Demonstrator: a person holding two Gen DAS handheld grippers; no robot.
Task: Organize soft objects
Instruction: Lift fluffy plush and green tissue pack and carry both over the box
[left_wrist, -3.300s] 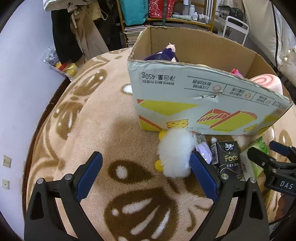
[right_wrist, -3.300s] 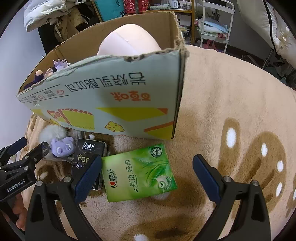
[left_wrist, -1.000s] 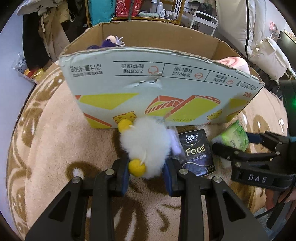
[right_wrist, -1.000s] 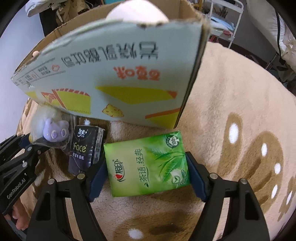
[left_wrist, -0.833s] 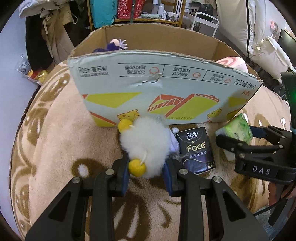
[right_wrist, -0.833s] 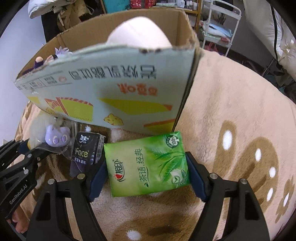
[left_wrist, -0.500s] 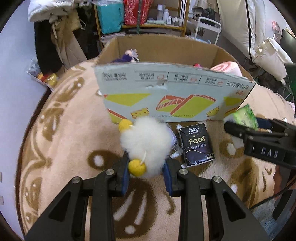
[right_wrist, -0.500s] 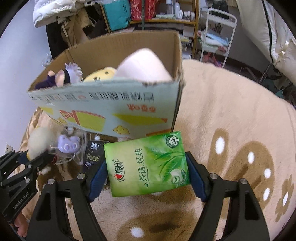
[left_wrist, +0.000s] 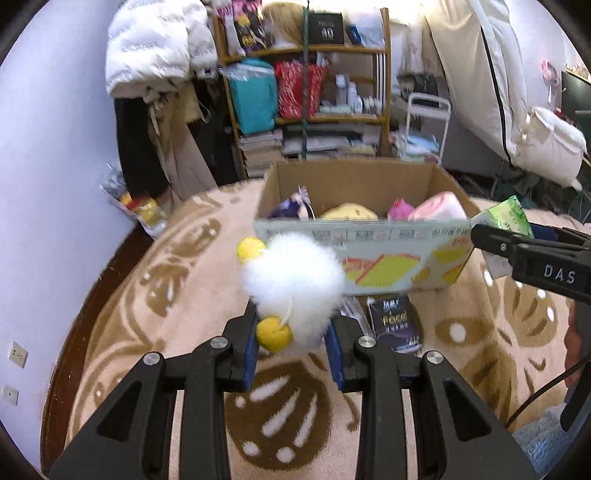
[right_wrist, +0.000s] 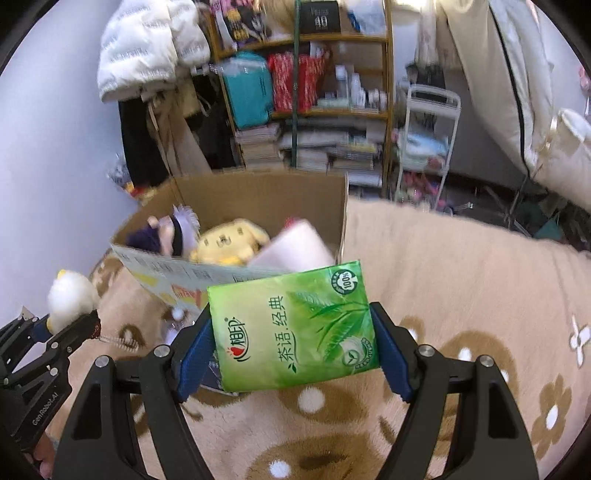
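Observation:
My left gripper (left_wrist: 293, 341) is shut on a white fluffy plush toy (left_wrist: 295, 280) with yellow pompoms, held above the carpet in front of the cardboard box (left_wrist: 369, 266). My right gripper (right_wrist: 291, 350) is shut on a green tissue pack (right_wrist: 295, 328), held up near the box's front right corner (right_wrist: 343, 236). The box holds a purple doll (right_wrist: 166, 232), a yellow plush (right_wrist: 229, 240) and a pink roll (right_wrist: 295, 243). The toy also shows in the right wrist view (right_wrist: 70, 295); the pack shows in the left wrist view (left_wrist: 508, 218).
A black "Face" tissue pack (left_wrist: 395, 321) lies on the beige patterned carpet (left_wrist: 166, 295) in front of the box. Behind the box stand a cluttered wooden shelf (left_wrist: 306, 96), hanging coats (left_wrist: 155, 110) and a white trolley (left_wrist: 428, 125). A wall runs along the left.
Both grippers closed on their objects, then rose and pulled back from the carpet. The plush and green pack now hang higher, and the box interior has come into view.

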